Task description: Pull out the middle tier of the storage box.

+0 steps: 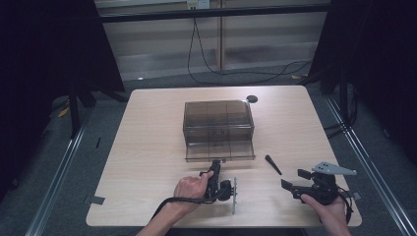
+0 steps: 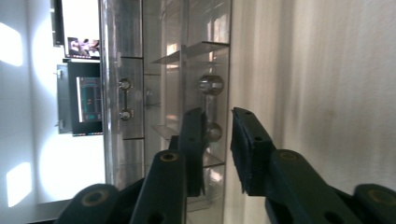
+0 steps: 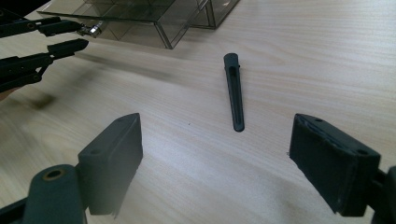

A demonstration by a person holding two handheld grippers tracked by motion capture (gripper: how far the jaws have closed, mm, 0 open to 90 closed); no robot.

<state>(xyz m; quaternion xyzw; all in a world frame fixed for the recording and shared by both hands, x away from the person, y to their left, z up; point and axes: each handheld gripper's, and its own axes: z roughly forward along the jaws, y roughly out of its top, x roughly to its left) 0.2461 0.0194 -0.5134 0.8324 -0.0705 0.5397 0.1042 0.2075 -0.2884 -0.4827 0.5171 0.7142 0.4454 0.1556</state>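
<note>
A smoky clear drawer box (image 1: 219,118) stands mid-table with its bottom drawer (image 1: 220,150) pulled out toward me. My left gripper (image 1: 216,163), rolled on its side, has its tips at that drawer's metal handle (image 2: 210,86). The handle sits between the jaws of the left gripper (image 2: 217,114); it lies beside one of them and a gap shows on the other side. A black hair clip (image 1: 273,165) lies flat on the wood right of the drawer. My right gripper (image 1: 294,179) rests near the front right corner, open wide and empty, with the hair clip (image 3: 235,91) just ahead of the right gripper (image 3: 212,140).
A small round black cap (image 1: 252,99) is set into the table behind the box. Grey tape (image 1: 93,200) marks the front left edge. Cables trail on the floor beyond the far edge. Bare wood lies left of the box.
</note>
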